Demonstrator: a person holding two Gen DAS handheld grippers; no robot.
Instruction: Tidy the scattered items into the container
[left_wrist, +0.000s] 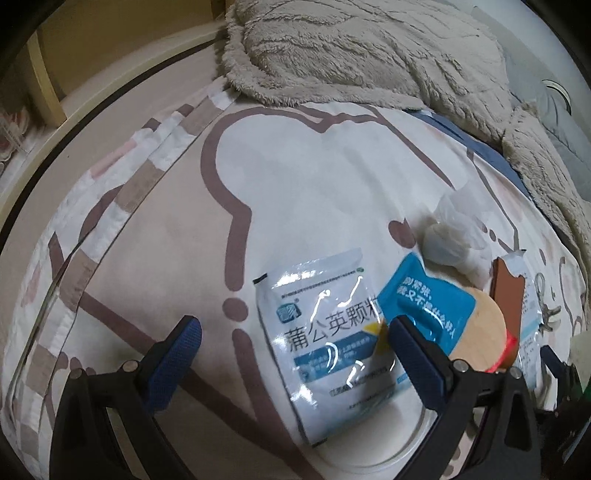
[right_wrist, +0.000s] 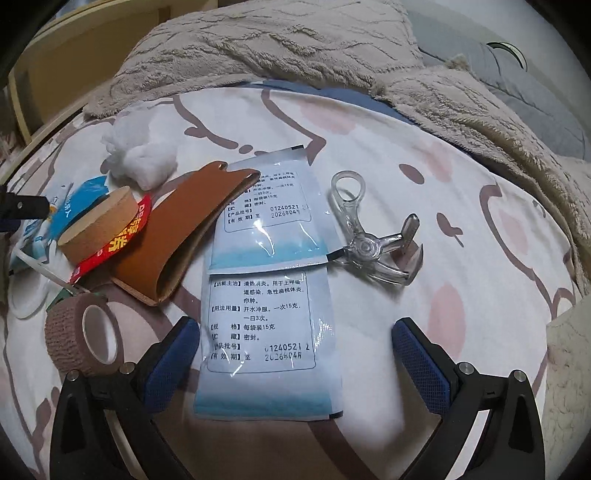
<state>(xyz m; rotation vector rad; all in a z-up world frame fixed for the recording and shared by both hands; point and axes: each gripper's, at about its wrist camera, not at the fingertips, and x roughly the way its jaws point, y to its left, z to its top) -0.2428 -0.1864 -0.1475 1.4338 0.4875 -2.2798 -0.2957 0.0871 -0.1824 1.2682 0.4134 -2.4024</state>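
In the left wrist view my left gripper (left_wrist: 295, 328) is open just above the bed, and its fingers straddle a white and blue medicine sachet (left_wrist: 325, 332). The sachet lies over the faint base ring of a clear container (left_wrist: 369, 463). Beside it are a blue packet (left_wrist: 424, 295) and a tan tape roll (left_wrist: 480, 325). In the right wrist view my right gripper (right_wrist: 297, 328) is open over a joined pair of sachets (right_wrist: 266, 321), which lie face down. A clear plastic clamp (right_wrist: 369, 236) lies to their right, and a brown bandage roll (right_wrist: 81, 336) stands to their left.
A brown leather sleeve (right_wrist: 166, 240), a tan tape roll with a red band (right_wrist: 99, 225) and a cotton wad (right_wrist: 140, 155) crowd the left of the patterned bedsheet (right_wrist: 461, 166). A fluffy beige blanket (right_wrist: 258, 48) is heaped behind. The bed edge and a wooden frame (left_wrist: 44, 81) lie to the left.
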